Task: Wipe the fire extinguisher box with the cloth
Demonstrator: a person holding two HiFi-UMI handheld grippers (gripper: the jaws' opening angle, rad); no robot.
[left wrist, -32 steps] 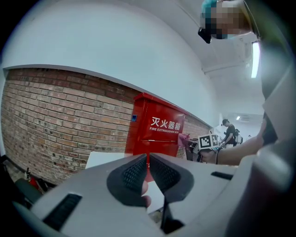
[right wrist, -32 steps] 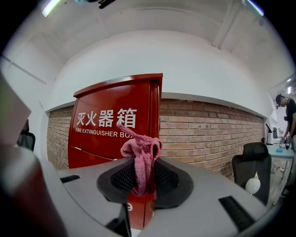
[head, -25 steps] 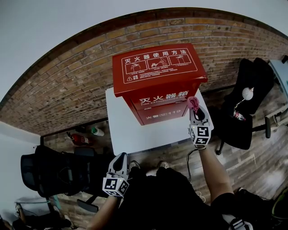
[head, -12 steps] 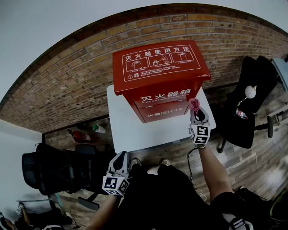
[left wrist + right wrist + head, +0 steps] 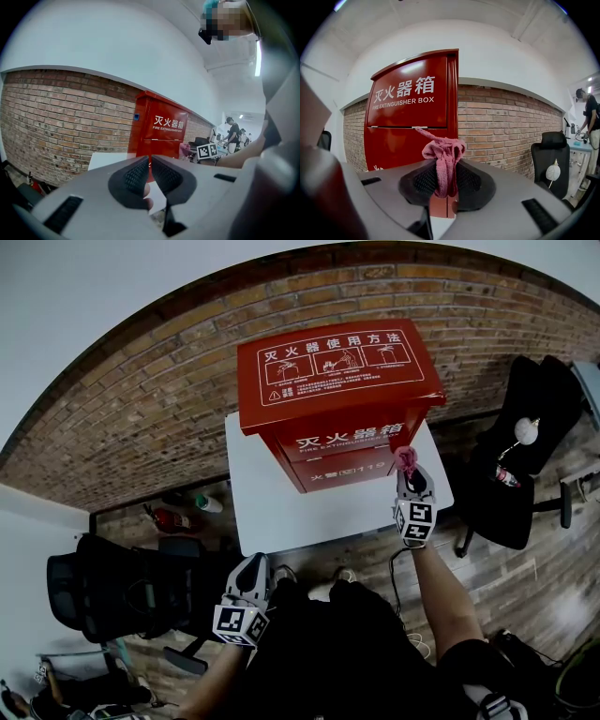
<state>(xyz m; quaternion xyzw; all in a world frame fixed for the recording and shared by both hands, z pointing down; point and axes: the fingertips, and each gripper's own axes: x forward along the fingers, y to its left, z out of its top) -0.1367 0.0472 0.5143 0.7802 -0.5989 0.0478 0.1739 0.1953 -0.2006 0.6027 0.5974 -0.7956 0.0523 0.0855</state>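
A red fire extinguisher box point(image 5: 333, 404) with white print stands on a white table point(image 5: 281, 507) against a brick wall; it also shows in the right gripper view point(image 5: 412, 122) and the left gripper view point(image 5: 157, 133). My right gripper point(image 5: 407, 468) is shut on a bunched pink cloth point(image 5: 443, 161), held just off the box's front right corner. The cloth point(image 5: 406, 459) pokes out above the jaws. My left gripper point(image 5: 251, 576) hangs low, below the table's near edge, shut with nothing between its pads point(image 5: 137, 176).
Black office chairs stand at the right point(image 5: 516, 474) and lower left point(image 5: 103, 601). A small red extinguisher point(image 5: 164, 519) and a bottle point(image 5: 208, 503) lie on the floor left of the table. People stand far off at the right point(image 5: 590, 117).
The view has shifted slightly, so box and table sit a little further right and lower. Both grippers hold nearly the same places.
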